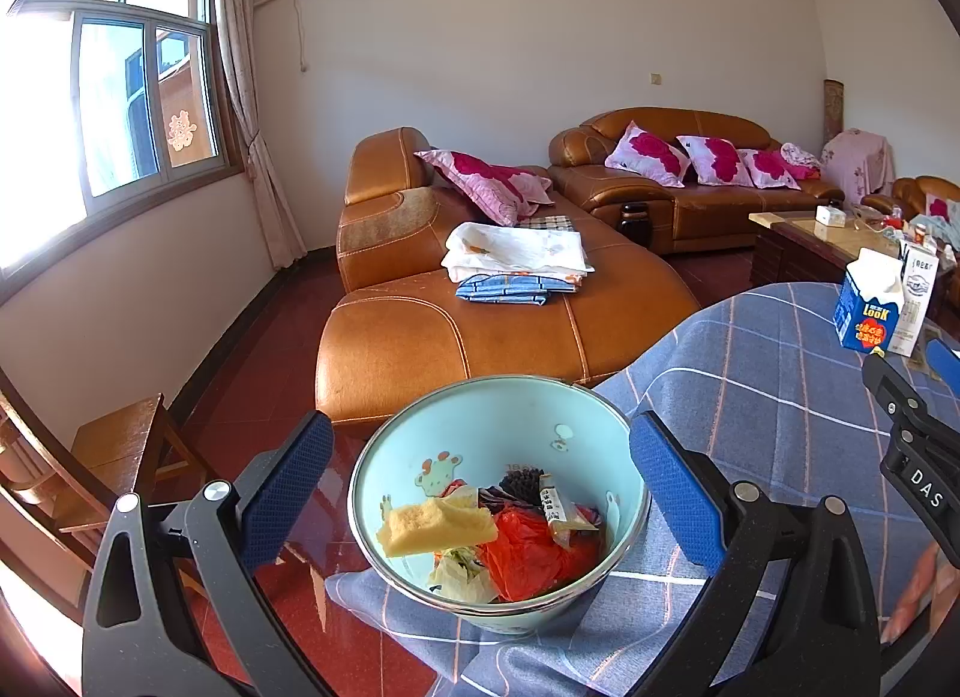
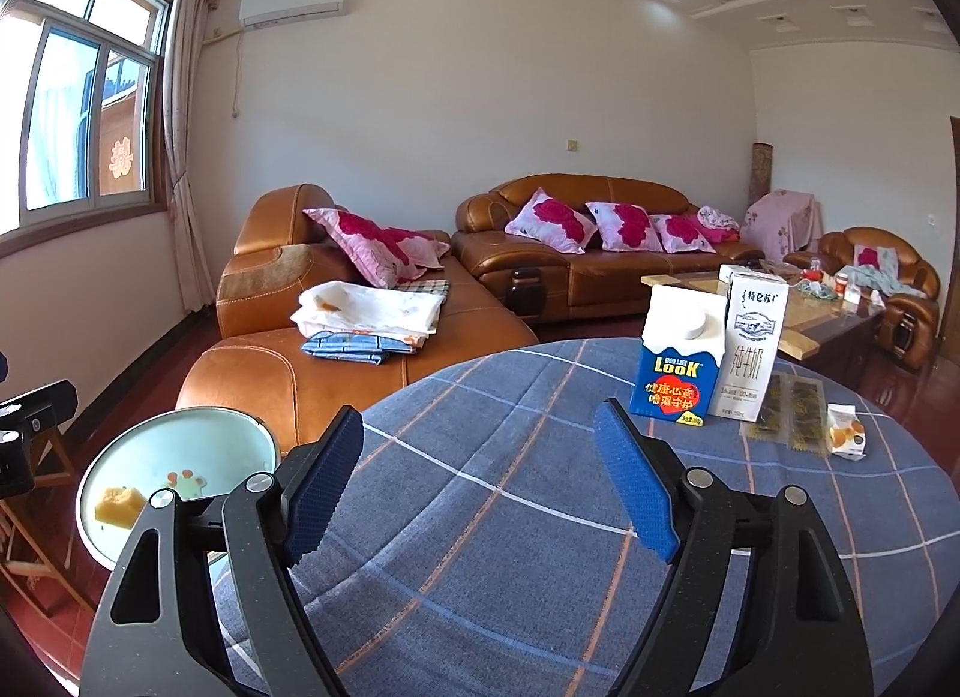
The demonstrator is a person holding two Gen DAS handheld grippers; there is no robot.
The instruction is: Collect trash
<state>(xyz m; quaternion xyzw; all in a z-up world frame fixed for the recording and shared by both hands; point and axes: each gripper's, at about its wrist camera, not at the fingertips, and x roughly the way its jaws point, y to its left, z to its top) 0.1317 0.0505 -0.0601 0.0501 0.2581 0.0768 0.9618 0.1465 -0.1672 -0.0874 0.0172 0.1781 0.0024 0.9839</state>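
A pale blue basin [image 1: 498, 433] is seen at the near edge of the round table [image 2: 540, 517], already filled with scraps: a yellow sponge piece [image 1: 435, 526], an orange plastic bag [image 1: 534, 556] and a small wrapper [image 1: 555, 508]. The left gripper [image 1: 480, 496] is spread wide to either side of the basin, with its pads clear of the rim and nothing held. The right gripper [image 2: 480, 484] is likewise held wide open over bare cloth, with nothing between its jaws. Still to be collected, at the table's far side, are a blue carton [image 2: 678, 364], a white milk carton [image 2: 750, 352], flat clear packets [image 2: 792, 412] and a small crumpled pack [image 2: 846, 436]. The cartons are judged light if empty, fairly stiff and easily toppled, so they are best pinched across the flat faces at mid-height. The packets are judged thin and slippery, and should be lifted by an edge.
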